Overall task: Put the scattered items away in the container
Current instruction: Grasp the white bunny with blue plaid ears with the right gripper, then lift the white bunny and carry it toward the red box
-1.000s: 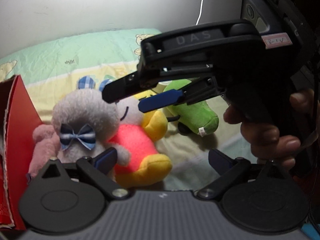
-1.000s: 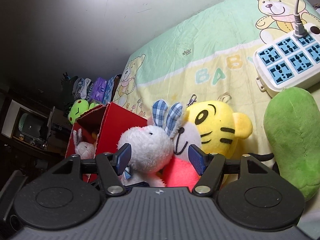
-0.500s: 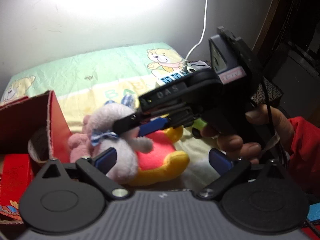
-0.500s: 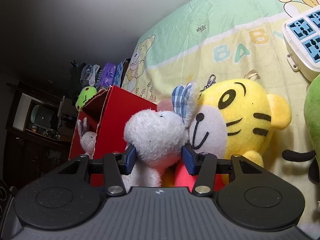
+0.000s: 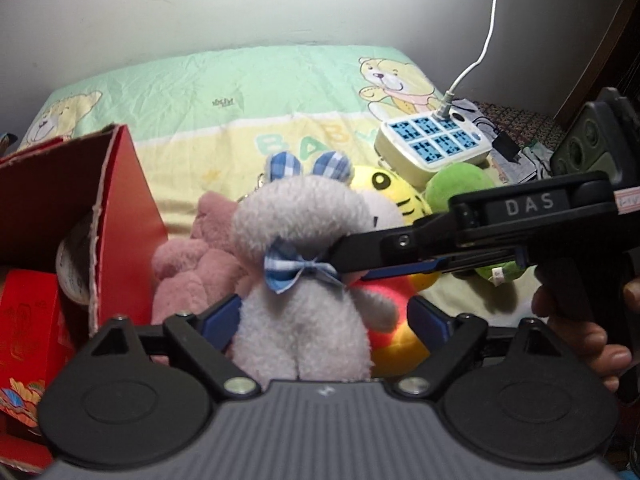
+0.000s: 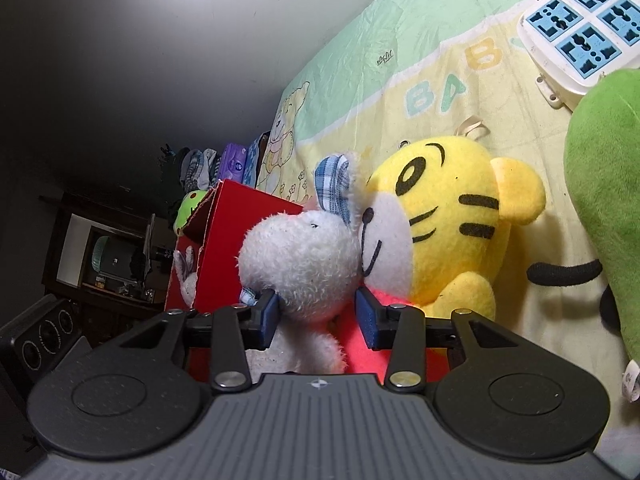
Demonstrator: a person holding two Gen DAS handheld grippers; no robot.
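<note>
Right claw (image 6: 316, 316) now pinches bunny (image 6: 300, 260); box (image 5: 116, 200) holds plush.

White plush rabbit (image 6: 298, 256), plaid-eared, neck clamped between the just-closed pads of the right gripper (image 6: 316, 316); yellow tiger plush (image 6: 452, 232) touching at 3 o'clock; red box (image 6: 232, 240) at 9 o'clock; power strip (image 6: 576, 36) at 1 o'clock.
</note>
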